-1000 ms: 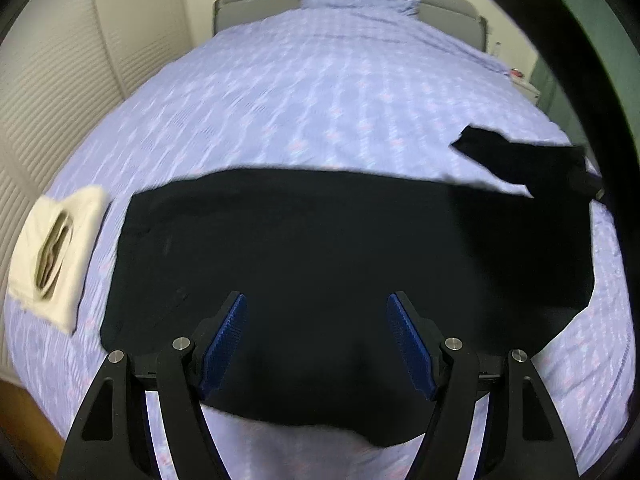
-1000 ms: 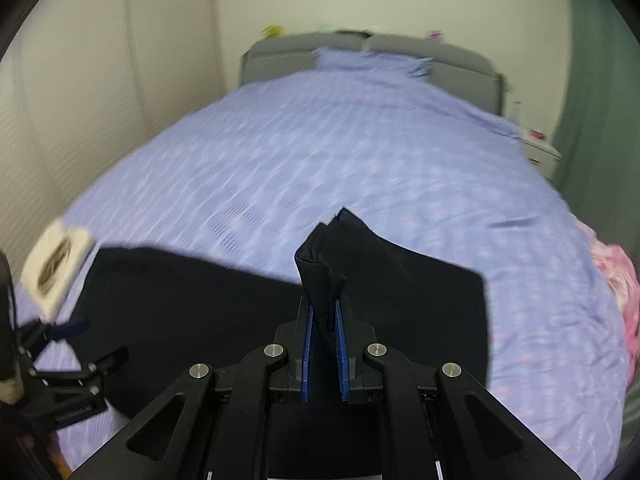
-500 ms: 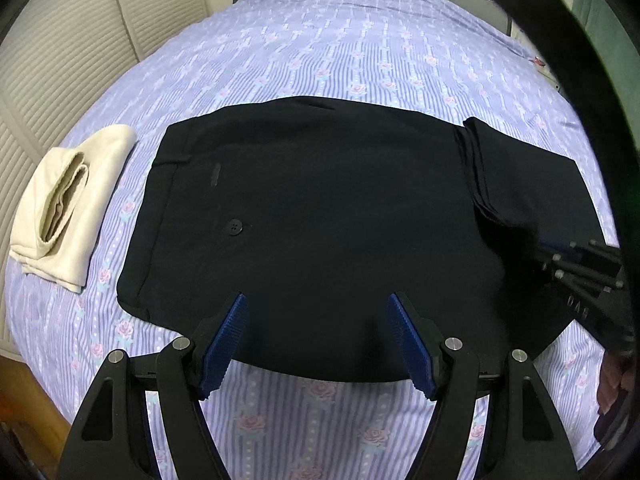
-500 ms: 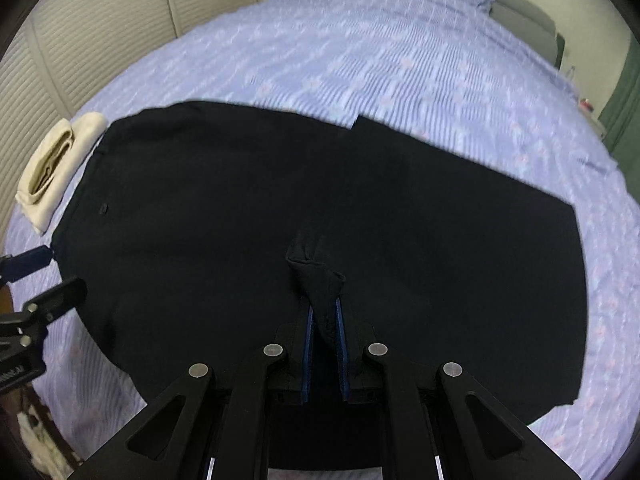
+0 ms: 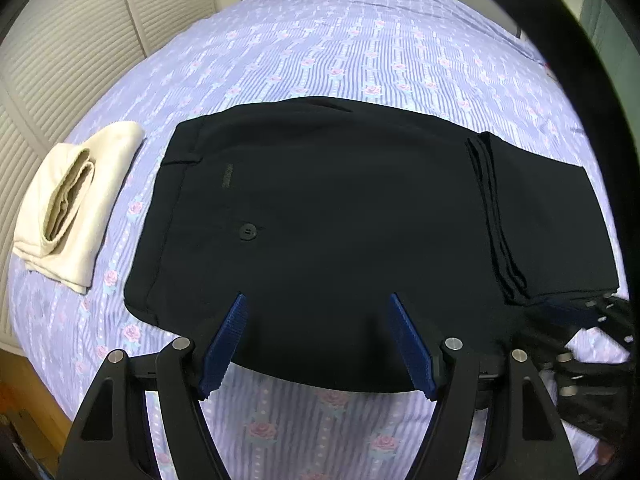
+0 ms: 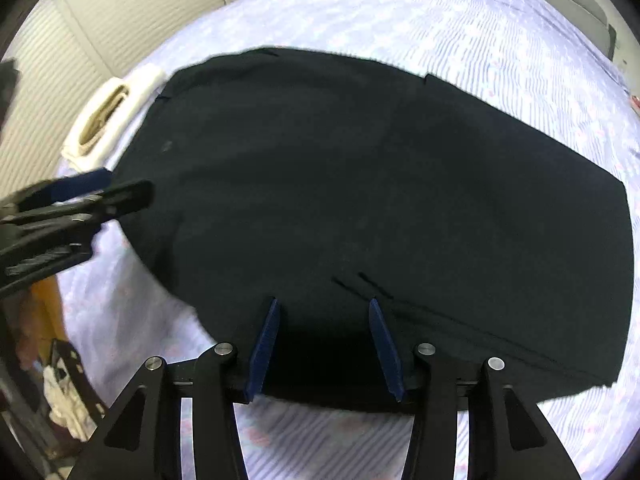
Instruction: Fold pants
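Black pants (image 5: 340,216) lie flat under both spread tongs — right tongs (image 6: 322,304) just opened, empty.

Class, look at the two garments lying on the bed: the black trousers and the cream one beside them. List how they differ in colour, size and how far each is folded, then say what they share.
The black trousers are dark; the cream folded garment is pale. The trousers cover a far larger area than the cream garment. The trousers have only their leg ends folded over, whereas the cream garment is a compact, layered bundle. Both lie flat on the lilac floral bedsheet, side by side.
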`<state>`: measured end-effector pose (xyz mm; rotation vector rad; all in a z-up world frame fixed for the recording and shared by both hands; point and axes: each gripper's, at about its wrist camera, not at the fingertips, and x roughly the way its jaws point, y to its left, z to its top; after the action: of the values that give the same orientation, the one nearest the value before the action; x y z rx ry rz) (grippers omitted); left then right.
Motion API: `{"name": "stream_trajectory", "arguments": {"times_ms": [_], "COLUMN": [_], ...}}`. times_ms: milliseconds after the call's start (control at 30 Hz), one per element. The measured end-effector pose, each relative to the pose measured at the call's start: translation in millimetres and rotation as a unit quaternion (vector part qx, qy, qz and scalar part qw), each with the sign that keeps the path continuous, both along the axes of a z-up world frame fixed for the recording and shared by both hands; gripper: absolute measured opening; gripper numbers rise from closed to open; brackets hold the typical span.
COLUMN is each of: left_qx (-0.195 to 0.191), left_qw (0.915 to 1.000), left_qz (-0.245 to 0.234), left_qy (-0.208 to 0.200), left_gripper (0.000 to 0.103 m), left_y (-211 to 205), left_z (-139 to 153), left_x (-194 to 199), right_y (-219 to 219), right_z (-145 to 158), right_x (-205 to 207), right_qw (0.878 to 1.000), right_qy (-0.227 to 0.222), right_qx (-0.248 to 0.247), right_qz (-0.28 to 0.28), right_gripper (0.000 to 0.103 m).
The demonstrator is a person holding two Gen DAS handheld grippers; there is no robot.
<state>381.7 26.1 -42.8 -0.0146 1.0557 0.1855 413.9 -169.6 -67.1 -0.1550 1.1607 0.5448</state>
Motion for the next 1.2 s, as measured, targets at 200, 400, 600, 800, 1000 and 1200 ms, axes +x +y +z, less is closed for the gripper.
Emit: {"name": "stream_trajectory", "arguments": {"times_ms": [200, 400, 600, 800, 1000, 1200], "left_qx": [-0.007, -0.021, -0.022, -0.041, -0.053, -0.166], "left_qw": [0.9996, 0.9984, 0.9981, 0.9973, 0.9960, 0.9855], "left_qz": [-0.027, -0.047, -0.052, -0.060, -0.072, -0.025], "left_qy": [-0.009, -0.023, -0.024, -0.009, -0.001, 0.024], "left_gripper": [0.079, 0.084, 0.084, 0.086, 0.086, 0.086], "left_y": [19, 46, 79, 113, 146, 182], "left_z": [7, 22, 27, 24, 13, -21], "left_x": [-11, -15, -6, -4, -12, -37], "right_y": [0, 15, 46, 89, 120, 154], "right_z": [49, 73, 76, 68, 58, 35], "right_x": [2, 23, 26, 33, 23, 9], "right_qw": [0.993, 0.988, 0.988, 0.988, 0.985, 0.985], "right_qy": [-0.087, -0.107, -0.094, -0.076, -0.062, -0.033], "right_qx": [-0.041, -0.039, -0.049, -0.058, -0.079, -0.103], "right_qz": [-0.063, -0.106, -0.116, -0.124, -0.139, -0.136], "right_gripper": [0.054, 0.064, 0.064, 0.064, 0.064, 0.064]}}
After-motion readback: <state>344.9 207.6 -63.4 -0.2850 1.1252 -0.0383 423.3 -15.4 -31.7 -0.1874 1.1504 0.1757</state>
